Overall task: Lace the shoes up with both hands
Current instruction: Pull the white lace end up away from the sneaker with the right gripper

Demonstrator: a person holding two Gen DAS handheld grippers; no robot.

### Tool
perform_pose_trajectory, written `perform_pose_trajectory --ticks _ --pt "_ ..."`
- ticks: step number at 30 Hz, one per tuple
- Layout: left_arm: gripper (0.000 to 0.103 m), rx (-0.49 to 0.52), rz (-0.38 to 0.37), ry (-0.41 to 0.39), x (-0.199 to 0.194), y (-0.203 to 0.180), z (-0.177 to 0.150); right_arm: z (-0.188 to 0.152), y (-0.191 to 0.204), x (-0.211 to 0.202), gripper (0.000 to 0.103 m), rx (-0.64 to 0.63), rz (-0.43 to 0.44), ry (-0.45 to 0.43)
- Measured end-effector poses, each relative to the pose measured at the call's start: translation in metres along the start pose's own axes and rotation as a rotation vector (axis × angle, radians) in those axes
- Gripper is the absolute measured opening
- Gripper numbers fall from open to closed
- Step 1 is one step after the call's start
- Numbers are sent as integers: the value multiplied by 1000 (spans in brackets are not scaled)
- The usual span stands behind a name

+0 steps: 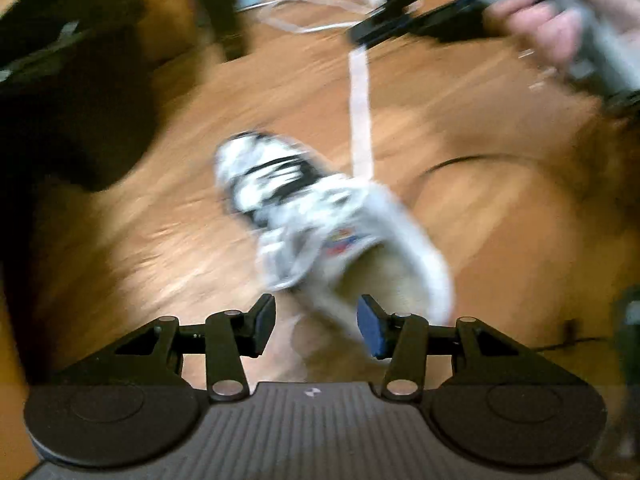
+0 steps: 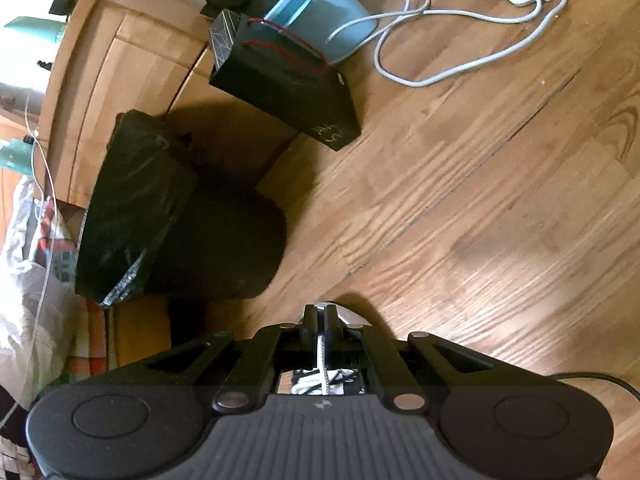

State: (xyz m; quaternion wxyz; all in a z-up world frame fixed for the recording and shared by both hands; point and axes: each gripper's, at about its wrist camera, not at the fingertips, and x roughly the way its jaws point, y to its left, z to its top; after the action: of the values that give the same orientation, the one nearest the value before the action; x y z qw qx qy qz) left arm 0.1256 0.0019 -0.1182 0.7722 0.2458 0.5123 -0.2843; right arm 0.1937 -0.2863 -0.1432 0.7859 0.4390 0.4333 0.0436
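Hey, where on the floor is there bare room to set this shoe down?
Bare wood floor stretches right of the black gift bag and below the white cables. It is crowded on the left, around the black bags, blue bin and cabinet.

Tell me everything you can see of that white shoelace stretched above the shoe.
The flat white shoelace looks like woven fabric tape. It runs taut from the white-and-black sneaker lying on the wooden floor up to the right gripper, which is shut on its upper end. In the right wrist view a strip of it shows pinched between the closed jaws. Blur hides its tip and eyelets.
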Motion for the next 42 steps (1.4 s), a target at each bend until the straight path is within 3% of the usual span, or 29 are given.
perform_pose_trajectory --ticks 4,9,17,26,30,33,37,42 --pt "49 -28 70 45 21 11 0 2 4 -3 3 2 19 -15" --pt "36 -41 131 19 41 20 2 4 5 -5 3 5 21 -22" --pt "32 13 104 -2 45 11 3 10 3 -8 3 22 20 -47" --pt "30 -44 81 -85 26 17 9 11 1 -7 3 22 21 -46" --pt "30 -24 121 -35 30 15 6 12 0 -8 3 29 25 -47" --pt "31 -62 96 -117 19 18 10 11 2 -8 3 22 32 -46" --pt "31 -118 81 -151 20 26 12 12 4 -11 3 10 31 -61" --pt "29 -99 69 -176 23 20 14 14 3 -14 3 11 23 -78"
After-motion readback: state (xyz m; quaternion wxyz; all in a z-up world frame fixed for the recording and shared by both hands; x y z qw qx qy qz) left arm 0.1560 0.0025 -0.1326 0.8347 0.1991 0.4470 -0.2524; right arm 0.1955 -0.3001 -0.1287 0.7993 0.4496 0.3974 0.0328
